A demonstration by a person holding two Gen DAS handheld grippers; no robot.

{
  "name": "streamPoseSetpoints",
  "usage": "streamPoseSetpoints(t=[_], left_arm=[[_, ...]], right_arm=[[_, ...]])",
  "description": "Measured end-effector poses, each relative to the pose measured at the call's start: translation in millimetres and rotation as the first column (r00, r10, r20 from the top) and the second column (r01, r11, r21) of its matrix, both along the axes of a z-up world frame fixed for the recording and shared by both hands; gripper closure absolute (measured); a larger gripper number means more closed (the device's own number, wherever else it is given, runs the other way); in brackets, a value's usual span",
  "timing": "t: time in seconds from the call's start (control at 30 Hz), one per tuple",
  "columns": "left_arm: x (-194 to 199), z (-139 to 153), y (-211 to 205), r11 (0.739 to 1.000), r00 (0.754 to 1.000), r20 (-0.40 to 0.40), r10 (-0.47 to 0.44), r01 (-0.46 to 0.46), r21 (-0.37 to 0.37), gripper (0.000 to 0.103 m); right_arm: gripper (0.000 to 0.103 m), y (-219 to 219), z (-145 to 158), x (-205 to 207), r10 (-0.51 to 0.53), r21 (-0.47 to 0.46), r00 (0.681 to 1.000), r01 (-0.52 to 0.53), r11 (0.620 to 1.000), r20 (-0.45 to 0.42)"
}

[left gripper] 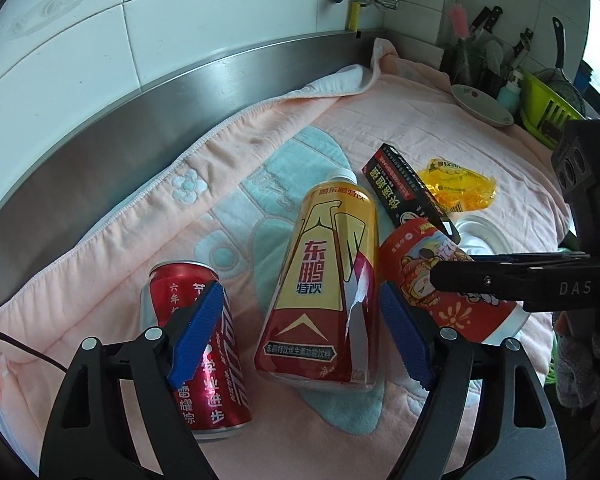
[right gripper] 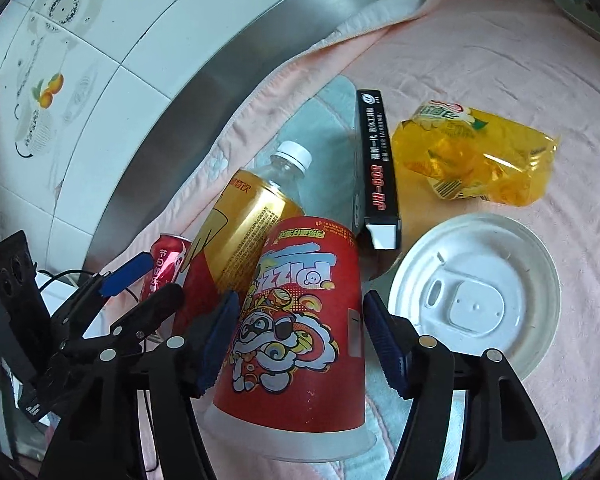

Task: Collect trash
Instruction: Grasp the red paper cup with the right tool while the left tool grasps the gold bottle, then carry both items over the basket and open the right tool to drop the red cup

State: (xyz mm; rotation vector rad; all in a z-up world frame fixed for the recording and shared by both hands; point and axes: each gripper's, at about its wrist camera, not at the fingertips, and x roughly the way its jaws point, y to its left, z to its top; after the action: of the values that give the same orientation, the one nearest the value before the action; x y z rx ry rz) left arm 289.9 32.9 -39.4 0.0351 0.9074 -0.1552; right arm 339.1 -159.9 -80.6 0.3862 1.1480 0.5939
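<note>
Left gripper: jaws spread wide, straddling the yellow-red drink bottle, not touching it.
Right gripper: jaws spread, one either side of the red paper cup, no clear contact.
Red can: lying on the pink towel, left of the bottle.
Black box, yellow wrapper: farther back, apart.
White lid: right of the cup.
</note>
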Motion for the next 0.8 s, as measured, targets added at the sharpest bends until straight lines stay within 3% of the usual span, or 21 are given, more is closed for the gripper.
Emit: streamPoseSetpoints(t=[0.57, 0.63, 0.67, 0.8], left_arm=[[28, -26, -30, 0.996, 0.991, -0.1, -0.09, 0.089, -0.01, 0.024], [27, -29, -35, 0.995, 0.99, -0.099, -0.102, 0.101, -0.012, 0.03], [27, -31, -37, 0.995, 0.99, -0.101, -0.099, 0.099, 0.0, 0.037], [22, -31, -39, 0.996, 0.991, -0.097, -0.088, 0.088, 0.005, 0.039]], right_arm=[[0.042, -44, 18, -50, -0.06, -0.063, 0.987, 0.071, 0.995, 0.152], [0.042, -52, 20, -56, -0.077, -0.059, 0.983, 0.087, 0.994, 0.166], [0.042, -55, 21, -58, -0.082, -0.057, 0.982, 0.093, 0.994, 0.17], [0.043, -74, 27, -74, -0.121, -0.049, 0.972, 0.133, 0.99, 0.202]])
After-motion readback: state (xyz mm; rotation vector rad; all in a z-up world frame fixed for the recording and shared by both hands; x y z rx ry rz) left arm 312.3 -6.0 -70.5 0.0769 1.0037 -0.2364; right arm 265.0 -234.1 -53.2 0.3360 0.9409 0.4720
